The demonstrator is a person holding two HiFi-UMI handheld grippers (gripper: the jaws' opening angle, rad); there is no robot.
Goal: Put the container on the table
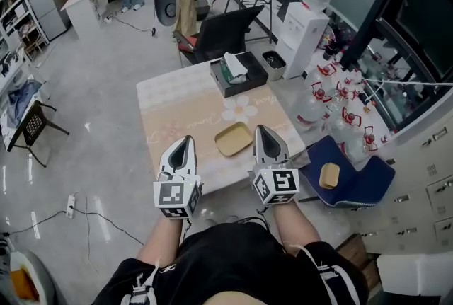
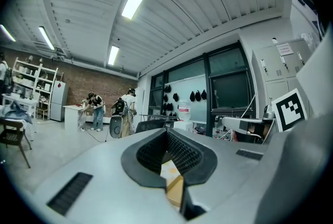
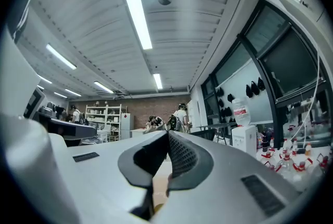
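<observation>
A shallow tan container (image 1: 234, 139) lies on the pale patterned table (image 1: 177, 109), near its front edge and between my two grippers. My left gripper (image 1: 185, 141) hovers just left of it, jaws shut and empty. My right gripper (image 1: 261, 129) is just right of it, also shut with nothing held. In the left gripper view the left gripper (image 2: 167, 132) has its pads together, and a bit of the tan container (image 2: 175, 189) shows below them. The right gripper (image 3: 168, 134) shows closed pads in its own view. A second, smaller tan container (image 1: 329, 175) rests on a blue seat (image 1: 357, 183) to the right.
A black box (image 1: 248, 74) with a cloth in it stands at the table's far edge, a dark chair (image 1: 221, 31) behind it. A water dispenser (image 1: 303, 35) and several bottles (image 1: 340, 95) stand to the right by grey drawers (image 1: 425, 162). People work far back.
</observation>
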